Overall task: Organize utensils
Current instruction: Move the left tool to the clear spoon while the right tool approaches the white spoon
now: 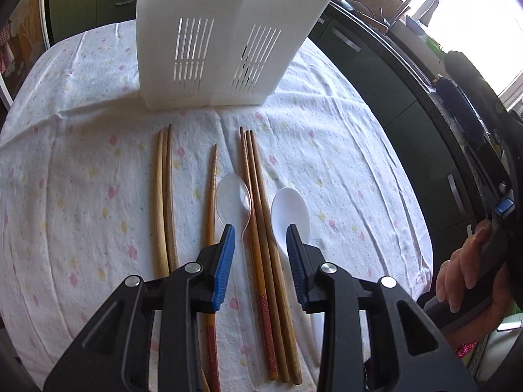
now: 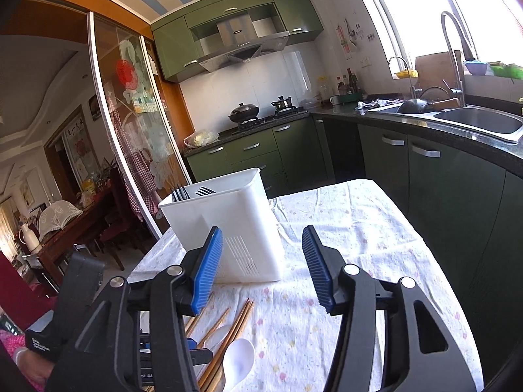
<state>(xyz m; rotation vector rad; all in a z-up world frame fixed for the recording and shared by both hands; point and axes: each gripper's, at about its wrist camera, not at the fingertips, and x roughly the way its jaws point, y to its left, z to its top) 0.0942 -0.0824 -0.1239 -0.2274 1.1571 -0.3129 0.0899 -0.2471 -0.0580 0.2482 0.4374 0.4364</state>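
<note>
Left hand-held gripper (image 1: 261, 240) is tilted down over the row of utensils on the worktop (image 1: 343, 170), jaws parted, nothing between the pads. Beneath the gap lies a bundle of three brown chopsticks (image 1: 261, 228). A clear plastic spoon (image 1: 233, 192) touches the bundle on its left; a white plastic spoon (image 1: 291, 212) lies just beside it on the right, partly behind the right pad. Further left, a single patterned chopstick (image 1: 210, 196), then a pale chopstick pair (image 1: 165, 196), well apart from the bundle.

Right hand-held gripper (image 2: 261, 268) is held nearly level above the cloth, jaws released and empty, aimed past the right side of the white utensil caddy (image 2: 235, 225). The caddy stands upright at the far end of the row; black fork tines (image 2: 193, 192) show above its rim, so at least some cutlery is already stowed.

Judgement: the step in hand is a left-hand pick of the three-chopstick bundle.

Notes for doing it well:
- The jaw gap looks only a little wider than the bundle. Centre it carefully so neither pad lands on a spoon.
- The clear spoon's bowl touches the bundle, so a close here may trap or drag it. Consider grasping nearer the handle ends, where the sticks lie clear of both spoons.
- Descend until the pads straddle the sticks, then close squarely so that all three are caught.
- Lift level, then tip the bundle upright over the caddy. Which compartment is free cannot be told from here.
</note>
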